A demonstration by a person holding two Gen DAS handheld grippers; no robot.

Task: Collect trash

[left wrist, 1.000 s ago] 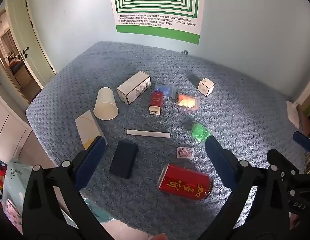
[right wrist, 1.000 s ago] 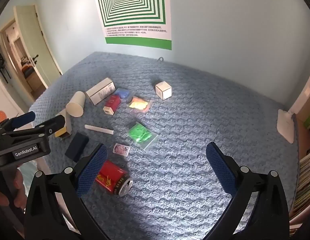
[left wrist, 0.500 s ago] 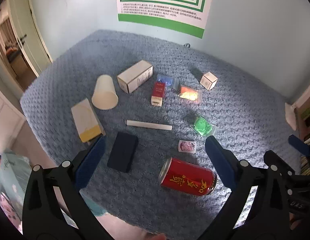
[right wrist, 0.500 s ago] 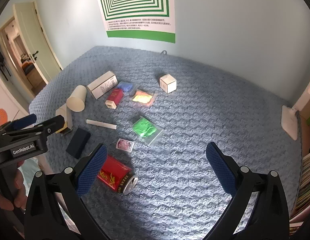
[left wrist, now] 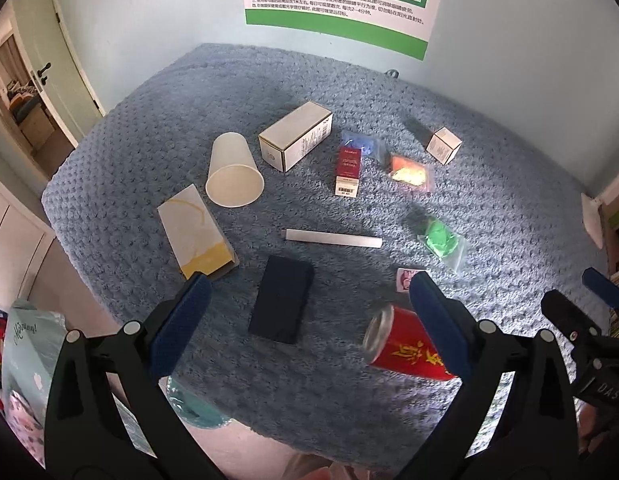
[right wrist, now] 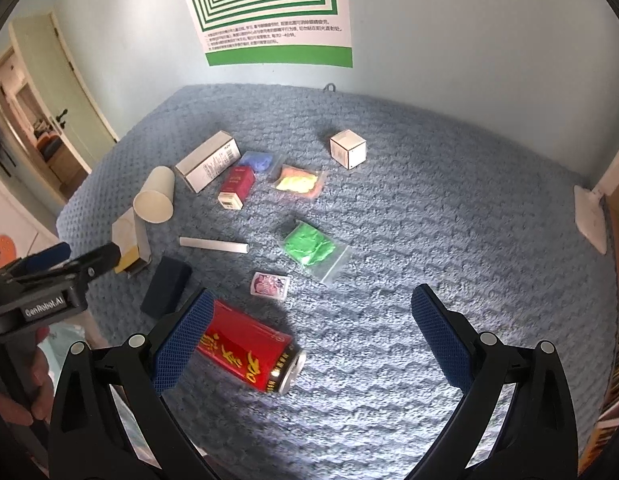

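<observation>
Trash lies scattered on a blue blanket (left wrist: 509, 208). A red can (left wrist: 405, 350) lies on its side near the front edge, also in the right wrist view (right wrist: 247, 350). A dark flat box (left wrist: 281, 305), a white stick (left wrist: 333, 238), a paper cup (left wrist: 233, 174), a white carton (left wrist: 295, 136), a small red box (left wrist: 348, 168), a green bag (left wrist: 441, 240) and a yellow-white box (left wrist: 195, 236) lie around. My left gripper (left wrist: 309, 312) is open above the dark box. My right gripper (right wrist: 313, 326) is open, with the can by its left finger.
A small white cube box (right wrist: 348, 149), an orange bag (right wrist: 299, 180), a blue bag (right wrist: 257, 160) and a small pink packet (right wrist: 269, 284) also lie on the blanket. A patterned bag (left wrist: 29, 356) stands at the lower left beside the bed. A door (left wrist: 41, 68) is at the left.
Both grippers have moved forward and lower toward the items. The can sits closer to the right gripper's left finger. Both stay open.
</observation>
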